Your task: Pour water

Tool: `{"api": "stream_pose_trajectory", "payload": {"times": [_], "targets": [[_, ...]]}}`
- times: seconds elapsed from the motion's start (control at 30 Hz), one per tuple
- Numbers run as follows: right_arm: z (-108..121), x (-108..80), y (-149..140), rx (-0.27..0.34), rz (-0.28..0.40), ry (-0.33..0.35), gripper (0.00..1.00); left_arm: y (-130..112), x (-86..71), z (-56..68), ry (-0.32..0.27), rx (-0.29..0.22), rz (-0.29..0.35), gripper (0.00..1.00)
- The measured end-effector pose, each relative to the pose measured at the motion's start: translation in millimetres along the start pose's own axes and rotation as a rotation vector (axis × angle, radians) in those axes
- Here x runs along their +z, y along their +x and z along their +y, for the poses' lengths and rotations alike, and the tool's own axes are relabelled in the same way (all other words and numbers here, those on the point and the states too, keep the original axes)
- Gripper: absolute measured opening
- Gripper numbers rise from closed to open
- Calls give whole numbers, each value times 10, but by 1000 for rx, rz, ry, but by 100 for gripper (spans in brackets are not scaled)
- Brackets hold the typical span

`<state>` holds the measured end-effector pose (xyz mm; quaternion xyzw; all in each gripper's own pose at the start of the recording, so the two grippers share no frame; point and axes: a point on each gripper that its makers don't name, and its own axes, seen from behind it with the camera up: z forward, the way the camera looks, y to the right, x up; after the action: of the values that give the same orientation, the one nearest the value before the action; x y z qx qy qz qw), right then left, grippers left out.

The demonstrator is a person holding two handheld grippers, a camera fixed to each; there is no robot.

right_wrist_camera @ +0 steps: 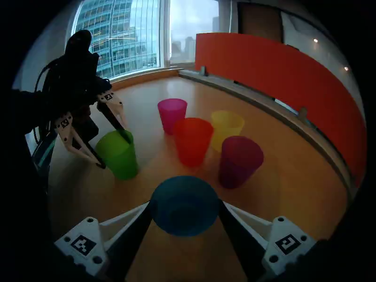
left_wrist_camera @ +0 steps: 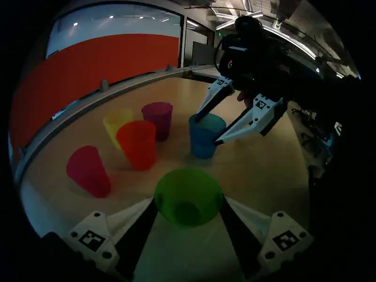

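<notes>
Green cup is clamped in your left gripper. In the left gripper view both fingers press its sides, and you look down into its open mouth at 6 o'clock. Your right gripper holds the blue cup the same way, with a finger tight on either side, at 6 o'clock in the right gripper view. Both cups are upright; you cannot tell whether either holds water.

Seen from the green cup in the left gripper view, the blue cup is at 12 o'clock, well apart, with the right gripper's fingers on its two sides. Farther out at 11 o'clock stands an orange cup, with a yellow cup just behind it and a purple cup beside that. A pink cup stands alone at 9 o'clock. These four rest on a wooden table. Beyond the table's far edge at 10 o'clock runs an orange wall panel. In the right gripper view, tall windows show at 11 o'clock.
</notes>
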<state>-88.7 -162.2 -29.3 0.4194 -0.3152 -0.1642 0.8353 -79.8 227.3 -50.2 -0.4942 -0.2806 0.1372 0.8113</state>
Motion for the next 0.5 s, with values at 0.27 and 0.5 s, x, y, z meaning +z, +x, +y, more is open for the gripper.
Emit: {"api": "stream_pose_trajectory", "payload": {"times": [0.27, 0.5], "targets": [[1, 32, -13, -3, -3, -1, 98, -2, -4, -6, 1, 3, 1, 88], [-19, 30, -13, -2, -1, 7, 93, 2, -6, -39, 5, -2, 3, 87]]}}
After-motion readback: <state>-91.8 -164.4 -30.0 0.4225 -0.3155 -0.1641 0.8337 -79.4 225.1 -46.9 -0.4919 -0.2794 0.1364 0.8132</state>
